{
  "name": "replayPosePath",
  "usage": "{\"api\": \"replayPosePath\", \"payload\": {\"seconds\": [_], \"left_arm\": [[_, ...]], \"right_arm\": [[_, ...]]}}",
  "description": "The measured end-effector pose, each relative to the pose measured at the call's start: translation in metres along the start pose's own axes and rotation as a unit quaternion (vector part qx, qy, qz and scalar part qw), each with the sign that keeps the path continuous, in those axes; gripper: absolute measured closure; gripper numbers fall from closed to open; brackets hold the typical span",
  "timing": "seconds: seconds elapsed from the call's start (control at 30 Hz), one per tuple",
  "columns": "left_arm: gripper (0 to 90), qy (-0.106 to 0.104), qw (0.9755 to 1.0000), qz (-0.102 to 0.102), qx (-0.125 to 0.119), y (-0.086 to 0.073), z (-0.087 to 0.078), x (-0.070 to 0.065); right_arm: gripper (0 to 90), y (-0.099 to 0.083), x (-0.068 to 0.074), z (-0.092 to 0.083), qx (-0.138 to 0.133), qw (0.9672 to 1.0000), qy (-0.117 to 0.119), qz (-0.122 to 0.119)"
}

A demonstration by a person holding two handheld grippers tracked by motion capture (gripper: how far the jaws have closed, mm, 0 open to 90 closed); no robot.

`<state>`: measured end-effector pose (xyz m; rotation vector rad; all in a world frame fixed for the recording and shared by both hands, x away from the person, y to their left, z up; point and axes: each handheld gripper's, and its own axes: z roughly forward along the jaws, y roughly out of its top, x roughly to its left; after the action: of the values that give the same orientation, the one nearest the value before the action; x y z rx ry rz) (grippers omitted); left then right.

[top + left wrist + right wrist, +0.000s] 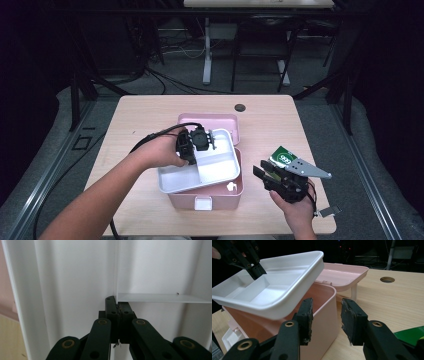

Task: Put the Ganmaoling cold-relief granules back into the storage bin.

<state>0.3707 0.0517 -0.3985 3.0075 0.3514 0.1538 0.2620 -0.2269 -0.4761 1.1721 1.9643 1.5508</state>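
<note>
Work in hand: lifting the white divided tray (210, 167) out of the pink storage box (220, 195).
Landmark: the pink storage box, standing open near the middle of the wooden table (135, 120).
Tray position: above the box mouth, tilted, its far end higher than its near end; in the right gripper view the tray (274, 287) is clear of the box rim (329, 293) on that side. Whether its near-left corner touches the box, I cannot tell.
Left gripper (192, 145): over the far left part of the box, jaws closed together on the tray's inner divider wall (160, 298); the left gripper view shows the tips pinched at the junction of the partitions.
Right gripper (265, 176): just to the right of the box, low over the table, jaws apart with nothing between them; it points toward the box's side wall.
Lid (210, 122): pink, hinged back behind the box, already open.
Green packet (281, 157): on the table to the right of the box, just beyond the right gripper, untouched.
Done, by judgement: box opened, tray gripped and raised off its seat.
Left, by judgement: carry the tray clear of the box and set it down; the box interior then becomes reachable.
Risk: a one-point grip on a thin divider lets the tray tip.
</note>
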Motion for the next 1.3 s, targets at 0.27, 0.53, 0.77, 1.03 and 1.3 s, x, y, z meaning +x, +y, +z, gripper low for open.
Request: {"api": "replayPosePath", "payload": {"seconds": [0.27, 0.53, 0.77, 1.03, 1.3], "left_arm": [[89.3, 0.003, 0.9953, -0.097, 0.003, -0.021, -0.001, 0.016], [89.2, 0.008, 0.9866, -0.163, -0.002, -0.052, -0.006, 0.032], [89.3, 0.003, 0.9807, -0.195, 0.004, -0.081, -0.007, 0.043], [89.3, 0.006, 0.9691, -0.247, -0.007, -0.124, -0.010, 0.054], [89.3, 0.008, 0.9604, -0.278, 0.005, -0.159, -0.005, 0.062]], "right_arm": [[61.5, -0.002, 0.001, 0.004, 0.007, 1.0000, 0.002, -0.002], [61.5, -0.004, 0.000, 0.006, 0.011, 0.9999, 0.002, -0.001], [61.5, -0.005, 0.001, 0.007, 0.007, 1.0000, 0.000, -0.002], [61.4, -0.006, 0.001, 0.008, 0.016, 0.9999, 0.002, -0.003], [61.3, -0.006, 0.002, 0.009, 0.016, 0.9999, 0.001, -0.003]]}}
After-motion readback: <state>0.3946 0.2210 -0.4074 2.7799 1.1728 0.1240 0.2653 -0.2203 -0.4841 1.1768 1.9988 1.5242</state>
